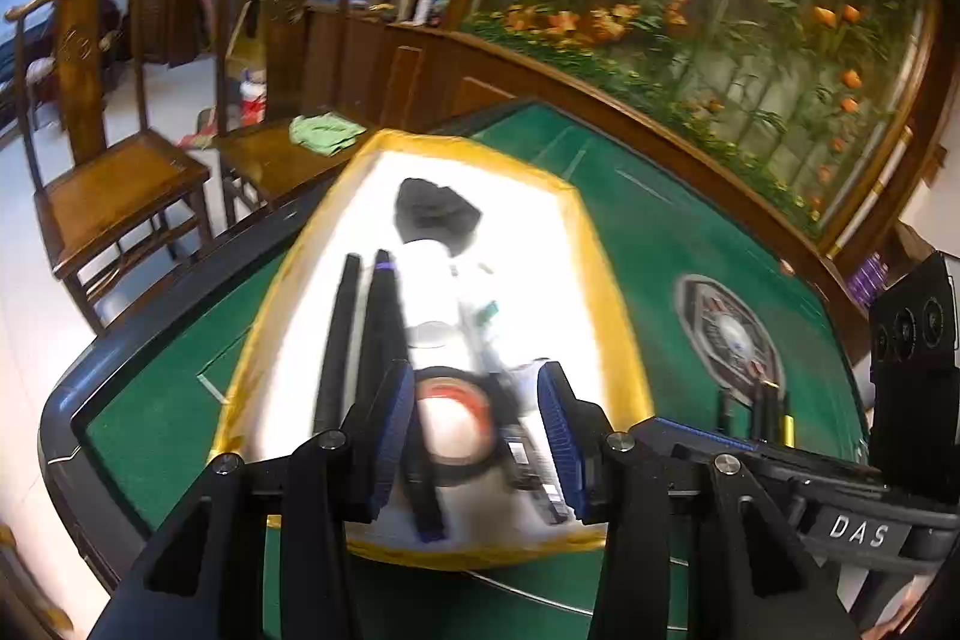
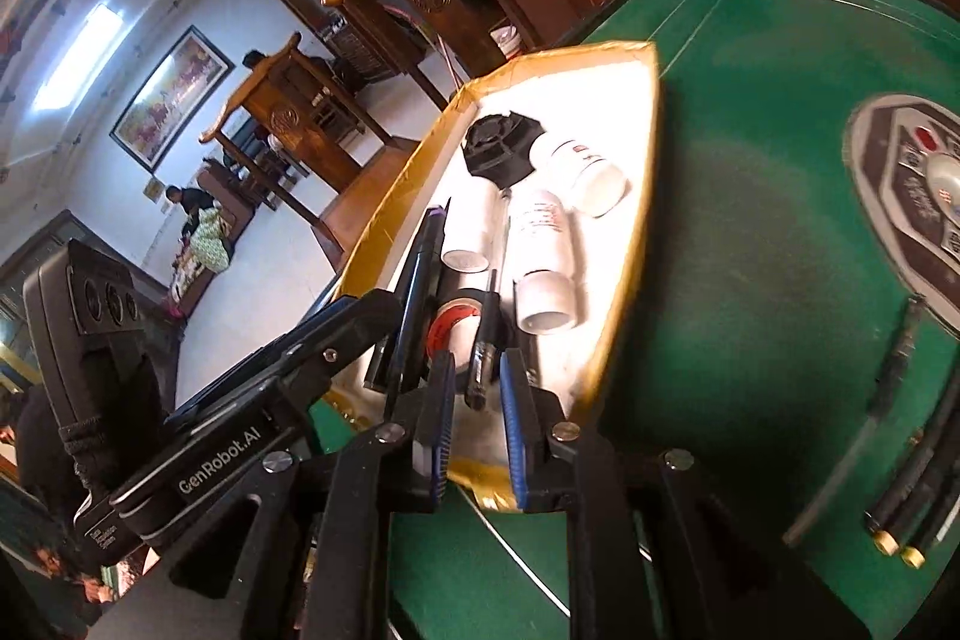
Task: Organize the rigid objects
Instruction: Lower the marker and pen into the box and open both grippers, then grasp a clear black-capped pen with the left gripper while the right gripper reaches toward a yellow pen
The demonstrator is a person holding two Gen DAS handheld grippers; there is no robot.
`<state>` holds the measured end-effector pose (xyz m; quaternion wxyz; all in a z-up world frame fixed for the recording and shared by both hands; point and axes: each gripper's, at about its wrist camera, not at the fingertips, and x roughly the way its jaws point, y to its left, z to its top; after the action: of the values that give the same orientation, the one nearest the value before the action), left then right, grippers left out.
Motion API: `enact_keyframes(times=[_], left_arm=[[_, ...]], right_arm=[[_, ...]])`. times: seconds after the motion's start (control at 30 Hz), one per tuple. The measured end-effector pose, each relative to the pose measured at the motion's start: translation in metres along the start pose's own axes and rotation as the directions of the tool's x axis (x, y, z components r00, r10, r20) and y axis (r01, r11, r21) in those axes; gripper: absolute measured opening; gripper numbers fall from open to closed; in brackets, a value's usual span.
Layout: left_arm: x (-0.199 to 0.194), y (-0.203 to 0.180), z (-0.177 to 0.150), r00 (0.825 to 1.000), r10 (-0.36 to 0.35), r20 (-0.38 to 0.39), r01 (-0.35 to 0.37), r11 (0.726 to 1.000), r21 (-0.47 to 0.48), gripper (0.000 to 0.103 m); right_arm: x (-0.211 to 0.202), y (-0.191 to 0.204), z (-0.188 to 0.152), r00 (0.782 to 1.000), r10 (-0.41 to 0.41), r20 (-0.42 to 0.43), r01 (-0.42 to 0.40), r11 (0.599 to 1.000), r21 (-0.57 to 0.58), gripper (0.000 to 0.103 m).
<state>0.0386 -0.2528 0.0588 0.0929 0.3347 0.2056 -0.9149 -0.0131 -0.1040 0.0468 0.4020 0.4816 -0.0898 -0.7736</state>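
- Left wrist view: the left tongs (image 1: 477,451) hang partly open over the near end of a shallow yellow-rimmed tray (image 1: 606,244) on the green bench (image 1: 690,244); nothing is pressed between the blue pads (image 1: 393,436).
- Directly below that gap lies a roll of tape (image 1: 453,430), blurred, with two long black pens (image 1: 354,334) lying side by side to its left.
- Farther along the tray sit a white bottle (image 1: 429,280) and, beyond it, a black cap-like piece (image 1: 435,214).
- Right wrist view: the right tongs (image 2: 477,430) stand nearly closed, a slim gap between the pads, gripping nothing; they hover at the tray's near edge.
- White bottles (image 2: 543,232) lie grouped in the tray's middle, the tape near its front with a black marker (image 2: 483,358) beside it.
- Outside the tray, several dark pens (image 2: 918,496) lie on the bench felt at right, well apart from it.
- Wooden chairs (image 1: 114,172) stand beyond the bench.
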Motion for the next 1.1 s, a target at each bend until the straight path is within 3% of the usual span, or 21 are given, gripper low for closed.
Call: enact_keyframes(times=[0.23,0.4,0.5,0.63,0.77,0.87,0.9,0.93,1.07,1.1], left_arm=[[-0.003,-0.054,-0.009,0.998,-0.060,-0.021,0.063,0.991,0.118,0.045],[0.013,-0.113,-0.028,0.985,-0.129,-0.119,0.154,0.958,0.243,0.045],[0.034,-0.145,-0.041,0.966,-0.159,-0.202,0.213,0.935,0.284,0.045],[0.064,-0.179,-0.055,0.954,-0.125,-0.272,0.218,0.912,0.347,0.045],[0.086,-0.194,-0.056,0.954,-0.074,-0.292,0.186,0.907,0.378,0.045],[0.104,-0.199,-0.056,0.948,-0.033,-0.315,0.161,0.907,0.389,0.044],[0.108,-0.200,-0.057,0.946,-0.035,-0.323,0.167,0.906,0.389,0.042],[0.110,-0.203,-0.057,0.954,-0.022,-0.298,0.148,0.900,0.409,0.037],[0.109,-0.200,-0.062,0.965,-0.004,-0.262,0.121,0.893,0.432,0.011],[0.106,-0.198,-0.064,0.966,-0.008,-0.259,0.123,0.894,0.432,0.011]], right_arm=[[-0.065,-0.044,-0.009,0.995,-0.023,0.096,0.018,0.999,0.051,0.015],[-0.123,-0.106,-0.027,0.977,-0.137,0.162,0.117,0.985,0.126,0.016],[-0.153,-0.154,-0.039,0.962,-0.197,0.190,0.150,0.960,0.235,0.023],[-0.174,-0.195,-0.045,0.953,-0.210,0.218,0.122,0.925,0.359,0.024],[-0.178,-0.190,-0.045,0.954,-0.176,0.243,0.081,0.931,0.355,0.024],[-0.176,-0.189,-0.045,0.955,-0.190,0.229,0.100,0.930,0.353,0.024],[-0.176,-0.191,-0.045,0.954,-0.198,0.223,0.107,0.925,0.363,0.024],[-0.176,-0.194,-0.047,0.954,-0.205,0.218,0.115,0.923,0.367,0.024],[-0.171,-0.196,-0.048,0.940,-0.287,0.184,0.209,0.911,0.354,0.023],[-0.168,-0.197,-0.048,0.937,-0.304,0.172,0.229,0.907,0.353,0.023]])
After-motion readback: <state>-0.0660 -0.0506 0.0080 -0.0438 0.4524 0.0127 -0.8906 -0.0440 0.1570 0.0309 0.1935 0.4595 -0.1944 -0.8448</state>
